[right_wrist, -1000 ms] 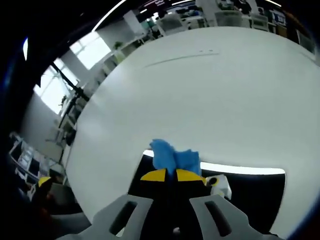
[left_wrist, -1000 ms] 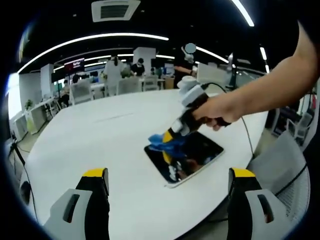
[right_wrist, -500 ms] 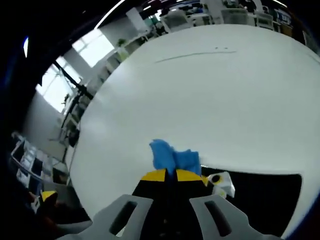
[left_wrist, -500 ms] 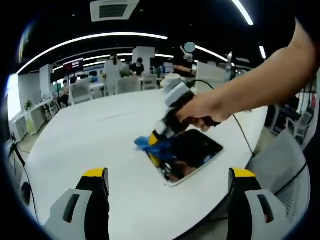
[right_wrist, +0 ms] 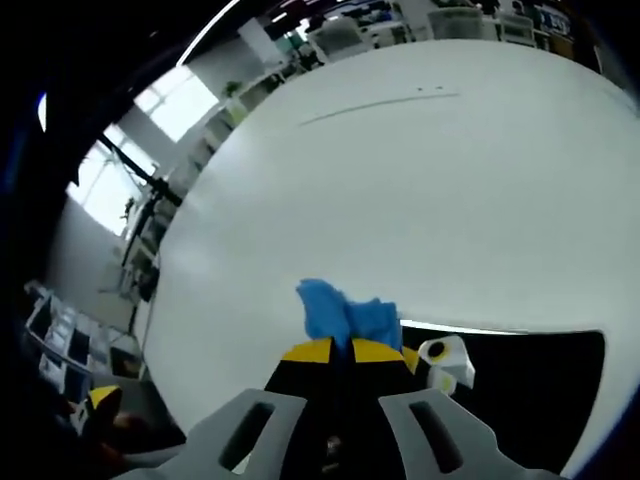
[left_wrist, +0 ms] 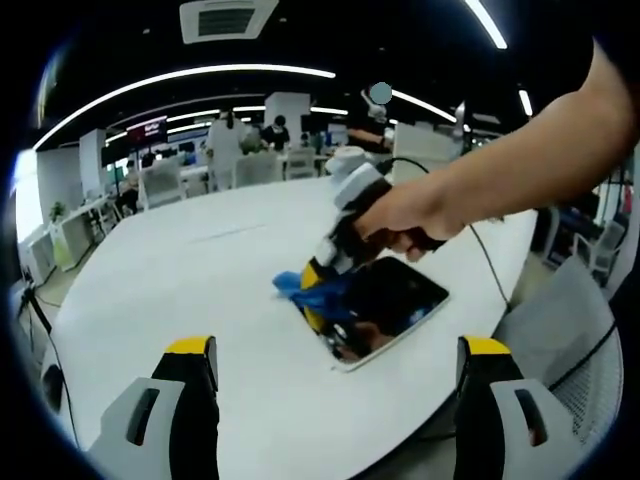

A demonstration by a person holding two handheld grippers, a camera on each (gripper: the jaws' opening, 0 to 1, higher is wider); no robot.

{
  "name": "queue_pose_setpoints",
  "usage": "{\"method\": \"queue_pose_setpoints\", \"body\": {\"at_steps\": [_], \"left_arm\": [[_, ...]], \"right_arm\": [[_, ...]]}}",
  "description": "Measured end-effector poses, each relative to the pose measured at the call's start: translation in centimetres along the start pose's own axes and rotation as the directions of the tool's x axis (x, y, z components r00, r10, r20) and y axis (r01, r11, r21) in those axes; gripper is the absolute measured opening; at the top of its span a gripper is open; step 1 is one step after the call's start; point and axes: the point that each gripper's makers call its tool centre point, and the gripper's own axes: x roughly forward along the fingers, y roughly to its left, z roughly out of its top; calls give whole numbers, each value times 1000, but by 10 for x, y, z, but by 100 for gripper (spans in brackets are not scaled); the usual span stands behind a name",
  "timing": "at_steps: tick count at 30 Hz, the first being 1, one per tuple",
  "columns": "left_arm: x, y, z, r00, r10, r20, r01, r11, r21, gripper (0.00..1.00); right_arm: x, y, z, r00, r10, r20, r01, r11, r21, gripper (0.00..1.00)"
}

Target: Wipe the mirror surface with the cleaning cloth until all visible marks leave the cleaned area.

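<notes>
My left gripper (left_wrist: 335,372) hangs with its yellow-tipped jaws spread wide and empty over the near part of the round white table (left_wrist: 180,270). Right of centre, the dark rectangular mirror (left_wrist: 385,305) lies flat on that table, near its right edge. My hand (left_wrist: 405,215) holds the right gripper (left_wrist: 318,292) down at the mirror's left edge. Seen from the right gripper view, my right gripper (right_wrist: 341,350) has its jaws pressed together on the crumpled blue cleaning cloth (right_wrist: 340,312), which sits where mirror (right_wrist: 520,385) meets table (right_wrist: 400,190).
</notes>
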Motion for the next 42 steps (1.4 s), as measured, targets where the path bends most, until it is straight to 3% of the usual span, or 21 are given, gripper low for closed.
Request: {"method": "queue_pose_setpoints", "body": {"at_steps": [14,22,32,36,39,42], "left_arm": [[-1,-3,1,1000,-16,2,16,1000,-7,99],[-1,-2,0,1000,-15,2,15,1000,1,99],[-2,-1,2,1000,-6,13,6,1000,6,99],[-2,-2,2,1000,-7,7,7,1000,12,99],[-2,0,2,1000,-5,11,5,1000,7,99],[-2,0,0,1000,-8,3,8,1000,11,99]], "right_arm": [[-6,4,-17,1000,16,-20,-15,999,40,0],[-11,15,-28,997,65,-38,-59,986,155,0],[-13,22,-38,989,115,-90,-92,971,222,0],[-10,18,-38,992,106,-71,-92,980,177,0],[-9,14,-34,996,64,-56,-61,997,41,1],[-9,19,-36,998,46,-46,-50,994,-93,2]]}}
